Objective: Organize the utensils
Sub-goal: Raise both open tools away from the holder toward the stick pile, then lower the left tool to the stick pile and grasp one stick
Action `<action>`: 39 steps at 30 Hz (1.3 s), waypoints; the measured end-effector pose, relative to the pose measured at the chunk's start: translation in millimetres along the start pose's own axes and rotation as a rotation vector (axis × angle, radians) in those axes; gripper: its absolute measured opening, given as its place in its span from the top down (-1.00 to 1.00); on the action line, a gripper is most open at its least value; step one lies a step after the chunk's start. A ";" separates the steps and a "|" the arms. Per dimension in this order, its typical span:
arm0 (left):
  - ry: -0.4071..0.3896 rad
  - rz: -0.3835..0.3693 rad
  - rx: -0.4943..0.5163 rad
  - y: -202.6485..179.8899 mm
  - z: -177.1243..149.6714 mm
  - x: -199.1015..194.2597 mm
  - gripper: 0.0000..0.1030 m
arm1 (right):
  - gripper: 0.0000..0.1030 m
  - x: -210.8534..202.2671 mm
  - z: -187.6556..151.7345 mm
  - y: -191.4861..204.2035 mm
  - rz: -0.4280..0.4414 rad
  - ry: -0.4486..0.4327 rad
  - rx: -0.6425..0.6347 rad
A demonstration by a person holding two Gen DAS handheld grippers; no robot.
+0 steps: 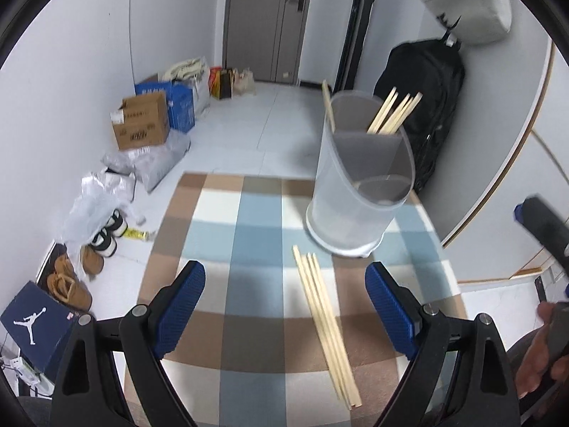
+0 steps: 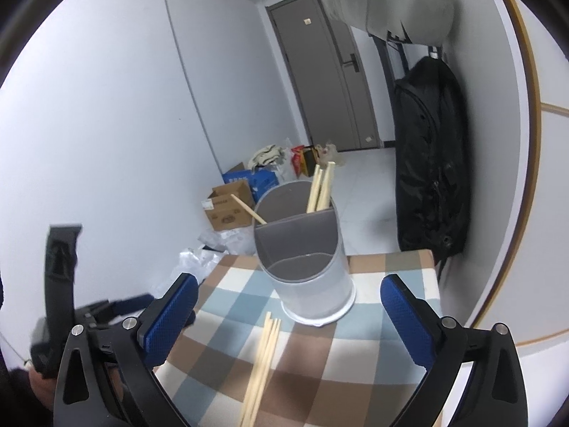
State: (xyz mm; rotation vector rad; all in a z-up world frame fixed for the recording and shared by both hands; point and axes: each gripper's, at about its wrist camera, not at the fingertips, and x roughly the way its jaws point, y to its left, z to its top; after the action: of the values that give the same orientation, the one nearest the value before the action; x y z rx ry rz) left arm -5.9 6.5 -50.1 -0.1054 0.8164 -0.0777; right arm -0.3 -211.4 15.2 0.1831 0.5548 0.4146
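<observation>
A grey translucent utensil holder with divided compartments stands on the checked tablecloth. Several wooden chopsticks stand in its far compartments; its near compartment looks empty. A bundle of loose chopsticks lies flat on the cloth in front of the holder. My left gripper is open and empty, above the cloth, with the loose chopsticks between its fingers. My right gripper is open and empty, facing the holder, with the loose chopsticks just below it.
The table is small; its edges lie close to the holder. A black backpack hangs on the wall to the right. Boxes, bags and shoes lie on the floor to the left. A grey door is behind.
</observation>
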 end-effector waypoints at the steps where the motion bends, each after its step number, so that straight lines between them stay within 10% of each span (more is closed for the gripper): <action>1: 0.012 0.002 0.001 0.2 -1.7 3.6 -0.72 | -1.00 2.5 -0.4 -2.0 -0.007 0.007 0.006; 25: 0.343 0.143 0.075 -9.5 -30.2 77.4 -0.72 | -1.00 31.4 2.6 -30.5 -0.007 0.091 0.112; 39: 0.366 0.125 0.070 -18.6 -28.7 81.0 -0.72 | -1.00 28.0 5.8 -37.5 0.021 0.089 0.165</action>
State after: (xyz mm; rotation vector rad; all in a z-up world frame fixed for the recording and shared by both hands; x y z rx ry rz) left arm 27.9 -22.7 -125.9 0.0275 1.1821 -0.0064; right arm 36.9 -233.5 -3.6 0.3305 0.6760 0.3987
